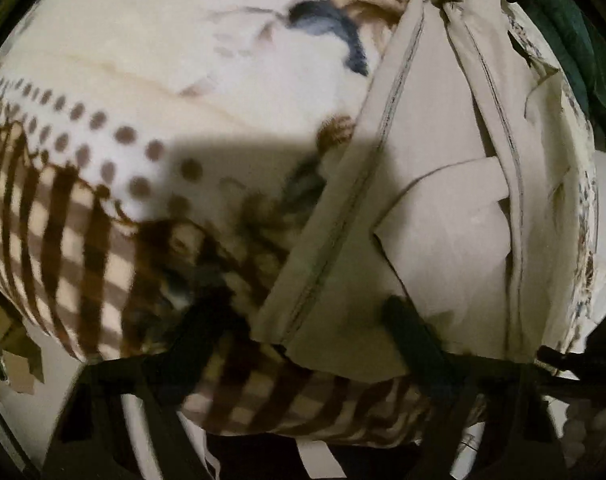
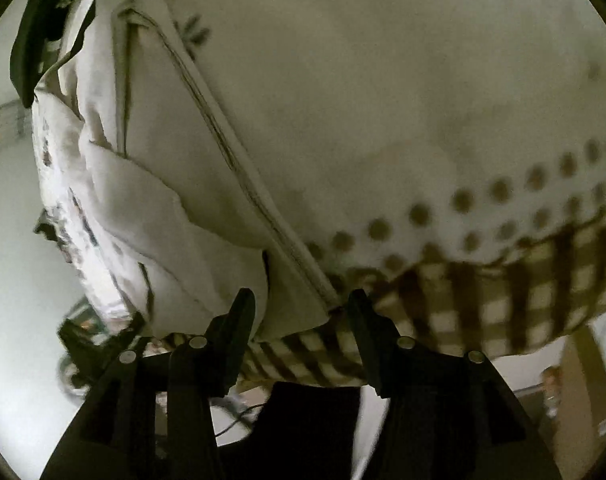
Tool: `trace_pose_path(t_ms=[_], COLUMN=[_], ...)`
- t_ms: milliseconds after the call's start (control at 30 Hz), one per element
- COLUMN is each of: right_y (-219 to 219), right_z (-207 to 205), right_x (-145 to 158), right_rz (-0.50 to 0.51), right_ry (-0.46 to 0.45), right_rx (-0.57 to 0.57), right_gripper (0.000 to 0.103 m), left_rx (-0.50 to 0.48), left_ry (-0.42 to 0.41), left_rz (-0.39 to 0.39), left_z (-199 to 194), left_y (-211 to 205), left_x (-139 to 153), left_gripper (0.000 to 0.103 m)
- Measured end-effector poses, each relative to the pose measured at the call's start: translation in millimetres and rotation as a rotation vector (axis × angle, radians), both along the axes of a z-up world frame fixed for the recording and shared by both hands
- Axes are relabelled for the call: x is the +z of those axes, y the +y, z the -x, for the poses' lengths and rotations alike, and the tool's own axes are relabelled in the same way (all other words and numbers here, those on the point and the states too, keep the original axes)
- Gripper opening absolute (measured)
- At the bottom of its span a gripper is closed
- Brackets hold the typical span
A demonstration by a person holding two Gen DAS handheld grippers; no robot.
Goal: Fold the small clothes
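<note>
A: Item one, nearest: our left gripper (image 1: 315,320), jaws apart, one finger over the hem of the beige garment (image 1: 431,216), the other over the blanket (image 1: 103,100). Nothing is pinched between them.

B: Item two: our right gripper (image 2: 299,312), jaws likewise apart, straddling the garment's near corner (image 2: 295,312). Whether the pads touch cloth, we cannot tell.

A: We judge both are set at the near edge to take a corner each, so the piece can be lifted and folded away from us.

B: Item three: the garment itself, pale beige with stitched seams, lying partly doubled on the blanket, one flap turned back across the middle. It looks like small trousers or shorts; we cannot be sure.

A: Item four, the surface: a fleece blanket, cream, with brown dots, brown check border and blue-brown floral print. It appears to cover a bed or cushion.

B: Item five, farthest: pale floor (image 2: 15,280) below the edge; the rest is blurred.
</note>
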State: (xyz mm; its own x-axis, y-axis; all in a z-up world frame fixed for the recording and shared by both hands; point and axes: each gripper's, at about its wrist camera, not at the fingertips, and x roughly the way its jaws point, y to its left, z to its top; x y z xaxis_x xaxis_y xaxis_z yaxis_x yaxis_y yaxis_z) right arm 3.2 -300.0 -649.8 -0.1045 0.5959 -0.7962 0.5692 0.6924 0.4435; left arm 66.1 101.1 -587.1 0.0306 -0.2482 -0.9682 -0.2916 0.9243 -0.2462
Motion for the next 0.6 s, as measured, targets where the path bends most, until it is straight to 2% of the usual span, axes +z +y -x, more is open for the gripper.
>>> trace_pose_path(t_ms=[33, 67, 100, 133, 267, 467, 600], right_y=[7, 7, 9, 15, 3, -23, -27], right_z=[1, 4, 8, 11, 19, 7, -13], right_x=[-4, -6, -9, -10, 5, 43, 63], right_rz=[-0.013, -0.030, -0.053, -0.058, -0.066, -0.078, -0.081], right_ry=[0.003, 0.005, 0.021, 0.027, 0.006, -0.055, -0.102], right_rx=[-0.019, -0.043, -0.057, -0.066, -0.129, -0.149, -0.160], right_gripper=[0.044, 0.020, 0.009, 0.006, 0.004, 0.004, 0.003], left_rx=[0.011, 0.034, 0.058, 0.082, 0.161, 0.168, 0.188], left_ry=[0.002, 0.008, 0.005, 0.001, -0.011, -0.052, -0.088], left_rz=[0.019, 0.041, 0.055, 0.071, 0.142, 0.170, 0.175], left_z=[1, 3, 6, 9, 17, 9, -16], left_y=[2, 5, 10, 15, 30, 34, 36], left_x=[0, 0, 2, 5, 23, 57, 78], left_gripper=[0.026, 0.019, 0.012, 0.004, 0.004, 0.004, 0.004])
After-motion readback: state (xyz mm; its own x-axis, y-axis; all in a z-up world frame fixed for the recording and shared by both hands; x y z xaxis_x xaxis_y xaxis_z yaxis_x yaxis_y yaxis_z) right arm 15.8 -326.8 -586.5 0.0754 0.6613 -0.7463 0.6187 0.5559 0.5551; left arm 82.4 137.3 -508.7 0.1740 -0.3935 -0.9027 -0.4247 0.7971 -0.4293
